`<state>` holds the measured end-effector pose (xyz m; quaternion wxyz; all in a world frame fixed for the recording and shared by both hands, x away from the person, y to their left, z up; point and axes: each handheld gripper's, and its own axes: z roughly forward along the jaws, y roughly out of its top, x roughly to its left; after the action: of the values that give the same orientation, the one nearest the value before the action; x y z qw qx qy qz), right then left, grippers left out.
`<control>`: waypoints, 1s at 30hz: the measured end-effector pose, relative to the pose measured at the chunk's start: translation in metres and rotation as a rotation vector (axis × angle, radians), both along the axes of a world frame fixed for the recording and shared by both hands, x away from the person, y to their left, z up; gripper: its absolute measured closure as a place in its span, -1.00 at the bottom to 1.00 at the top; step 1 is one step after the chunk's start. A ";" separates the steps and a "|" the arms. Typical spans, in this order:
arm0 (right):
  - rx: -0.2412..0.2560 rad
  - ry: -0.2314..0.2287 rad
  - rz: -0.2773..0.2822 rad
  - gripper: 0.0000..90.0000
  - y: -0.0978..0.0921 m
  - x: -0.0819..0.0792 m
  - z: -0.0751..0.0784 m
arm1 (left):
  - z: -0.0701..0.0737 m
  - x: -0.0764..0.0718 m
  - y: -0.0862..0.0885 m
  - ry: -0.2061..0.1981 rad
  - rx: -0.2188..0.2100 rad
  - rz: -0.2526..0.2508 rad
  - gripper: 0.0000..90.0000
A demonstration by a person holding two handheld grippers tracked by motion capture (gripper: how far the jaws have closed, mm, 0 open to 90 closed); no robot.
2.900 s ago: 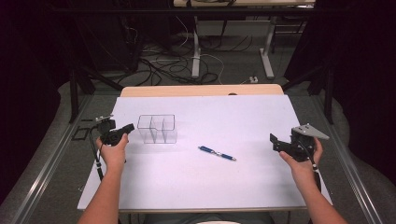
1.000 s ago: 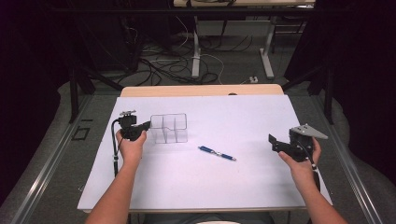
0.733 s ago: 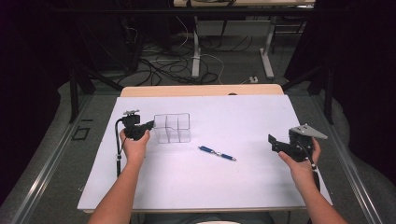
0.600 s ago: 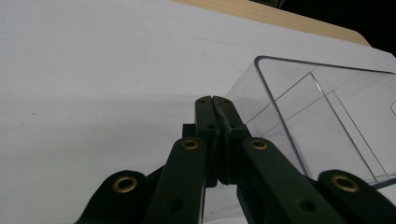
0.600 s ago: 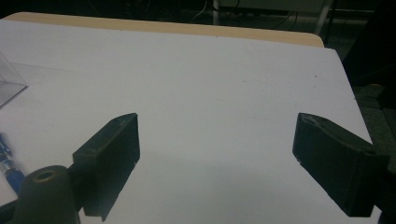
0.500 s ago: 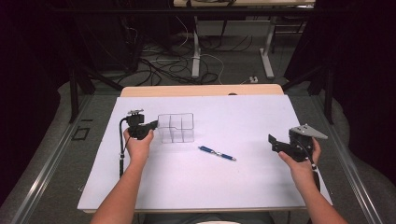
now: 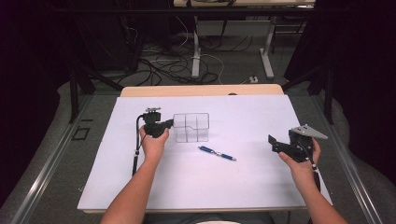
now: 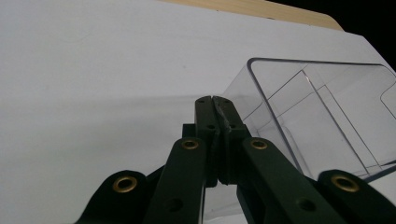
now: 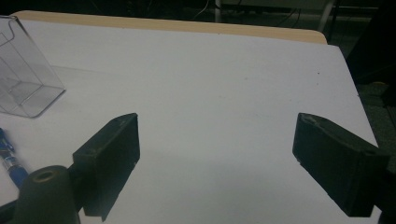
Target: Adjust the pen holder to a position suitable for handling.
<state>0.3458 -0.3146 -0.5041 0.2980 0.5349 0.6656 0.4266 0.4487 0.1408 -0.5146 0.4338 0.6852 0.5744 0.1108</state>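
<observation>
A clear plastic box [image 7: 191, 127] with inner dividers stands on the white table cover [image 7: 233, 186], left of centre. My left gripper [image 7: 169, 123] is shut on the box's left wall. In the left gripper view the jaws [image 8: 215, 100] meet on the rim of the clear box [image 8: 322, 107]. A blue pen [image 7: 217, 153] lies flat just in front and to the right of the box. My right gripper [image 7: 273, 142] hovers open near the table's right side, nothing between its jaws [image 9: 217, 140]. The right gripper view has the box [image 9: 23, 79] and the pen [image 9: 9, 158] at far left.
The bare wooden table edge [image 7: 201, 90] runs along the back. Beyond it lie floor cables [image 7: 168, 65] and table legs [image 7: 196, 42]. Bare white cover spreads between the pen and the right gripper.
My left gripper has moved to the right across the table, and the clear box has slid right with it, closer to the pen. The right gripper has stayed still and open.
</observation>
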 end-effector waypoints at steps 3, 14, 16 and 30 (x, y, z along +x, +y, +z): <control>0.006 -0.004 -0.002 -0.68 0.001 -0.001 0.001 | 0.001 0.001 -0.010 -0.002 -0.005 -0.004 1.00; -0.011 -0.003 0.010 -0.67 0.001 0.001 -0.001 | 0.000 0.008 -0.034 0.004 0.027 -0.051 1.00; -0.011 -0.007 0.007 -0.67 0.002 0.001 -0.002 | 0.000 0.008 -0.035 0.005 0.025 -0.047 1.00; -0.013 -0.010 0.010 -0.67 0.002 0.000 -0.001 | 0.009 -0.001 -0.026 -0.029 0.029 -0.063 0.90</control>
<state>0.3460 -0.3124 -0.5054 0.3028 0.5275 0.6696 0.4263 0.4479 0.1145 -0.5053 0.4355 0.7073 0.5447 0.1154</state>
